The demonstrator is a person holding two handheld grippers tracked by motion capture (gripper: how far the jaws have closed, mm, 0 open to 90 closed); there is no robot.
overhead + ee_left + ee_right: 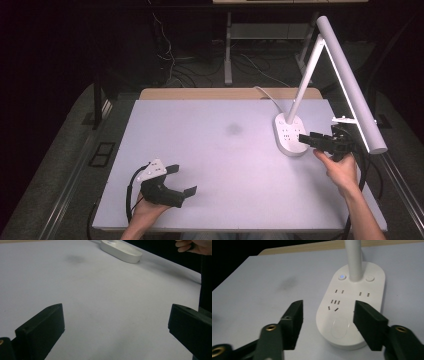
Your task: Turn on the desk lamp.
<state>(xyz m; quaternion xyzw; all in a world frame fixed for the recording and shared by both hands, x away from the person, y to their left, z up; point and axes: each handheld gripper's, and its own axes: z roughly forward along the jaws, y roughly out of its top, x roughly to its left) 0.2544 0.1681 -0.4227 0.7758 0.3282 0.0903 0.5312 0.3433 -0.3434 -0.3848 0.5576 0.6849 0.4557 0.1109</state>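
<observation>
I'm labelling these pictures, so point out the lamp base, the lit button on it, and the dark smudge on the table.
lamp base (342, 332), right gripper view, its flat near end
lit button (341, 277), right gripper view, its centre
dark smudge (233, 129), high view, its middle

A white table takes up the middle of the high view, its far edge showing a tan wooden strip at the top. On it, right of centre, stands 1 white desk lamp, its oval base resting flat on the surface, carrying socket slots and 2 round buttons, 1 lit blue. A white cord runs from the base toward the far edge. A faint grey smudge marks the surface just left of the base
</observation>
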